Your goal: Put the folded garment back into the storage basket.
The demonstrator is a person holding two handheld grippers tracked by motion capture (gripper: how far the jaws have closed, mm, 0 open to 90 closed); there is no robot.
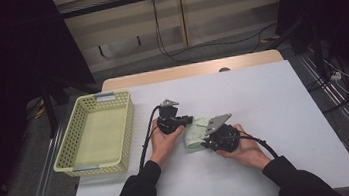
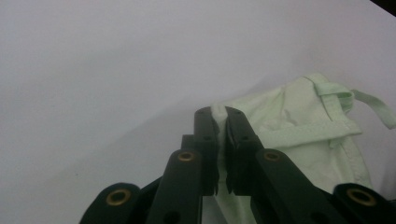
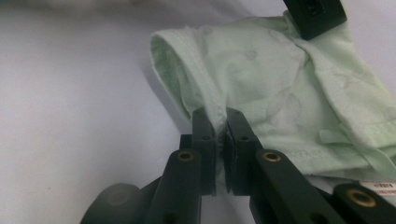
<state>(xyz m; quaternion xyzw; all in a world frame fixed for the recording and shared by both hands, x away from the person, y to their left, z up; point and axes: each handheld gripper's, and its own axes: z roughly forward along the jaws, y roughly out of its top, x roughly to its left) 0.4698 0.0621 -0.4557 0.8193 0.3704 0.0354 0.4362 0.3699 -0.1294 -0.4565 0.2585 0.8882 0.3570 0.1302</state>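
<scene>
Gripping: both grippers are clamped on the pale green cloth (image 1: 198, 133), which lies bunched just below the centre of the high view on the white surface (image 1: 275, 116).
Left gripper (image 1: 189, 120): coming in from the left of the cloth in the high view, held in the person's left hand (image 1: 163, 140); in the left gripper view (image 2: 221, 122) its jaws are pinched tight on a folded edge of the fabric, a thin strip of cloth showing between them.
Right gripper (image 1: 207, 143): sitting at the lower right of the cloth in the high view, held in the right hand (image 1: 245, 150); in the right gripper view (image 3: 221, 122) the jaws are clenched on a stitched hem at the centre of the frame.
Cloth up close: in the left gripper view it (image 2: 299, 126) spreads to the right of the jaws, with a narrow strap (image 2: 373, 105) trailing toward the right edge; in the right gripper view it (image 3: 261, 70) fills the upper right, crumpled, with a white label (image 3: 380, 187) at the lower right corner.
Other jaw: a black jaw tip (image 3: 314, 16) presses on the cloth at the top right of the right gripper view.
Basket (image 1: 67, 146): pale yellow, perforated, at the left of the high view, well apart from the cloth.
</scene>
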